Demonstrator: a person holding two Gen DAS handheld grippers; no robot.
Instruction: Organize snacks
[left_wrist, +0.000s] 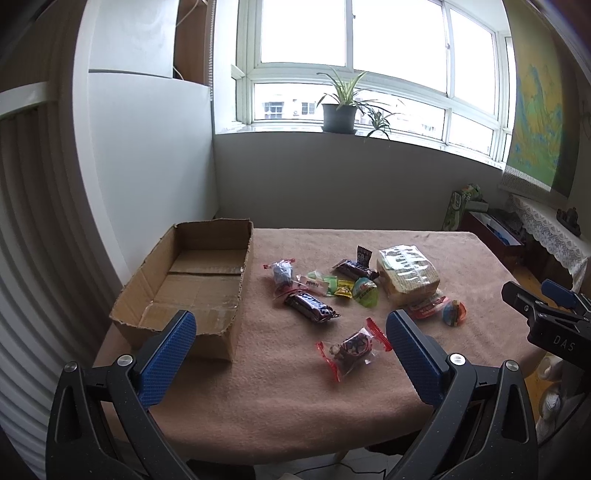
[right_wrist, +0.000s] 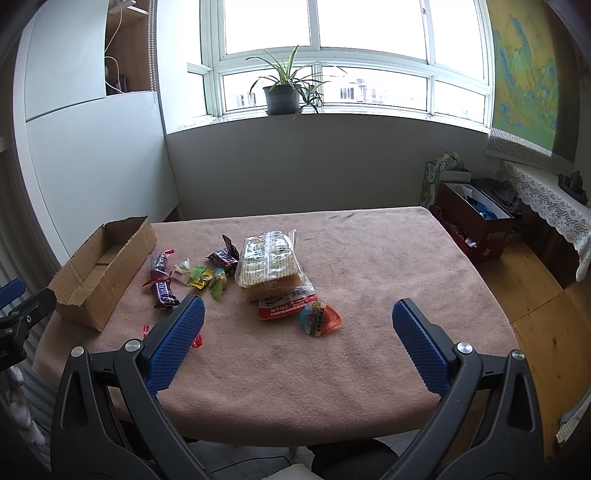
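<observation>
Lay scattered mid-frame in both views: snacks on a pink cloth-covered table. Among them, a big clear pack of crackers, two dark chocolate bars, a nut candy in a red-ended clear wrapper nearest the lower edge of the left view, a red packet touching the cracker pack, a round jelly cup just beside it, small yellow and green sweets between the bars.

Stood open and bare inside, at the left of the pile, a brown cardboard box, its long wall just beside the nearest wrapped sweet.

Hovered over the near table edge, left gripper with blue pads spread wide, nothing between them; in that view the nut candy showed in the gap, not touched. Likewise right gripper, jaws wide apart and empty, bare cloth between them; its left pad hid most of the nut candy.

Behind: grey wall, broad window, potted plant on the sill. At upper right, a landscape painting; below it a lace-edged shelf and a dark red box on the wooden floor.
</observation>
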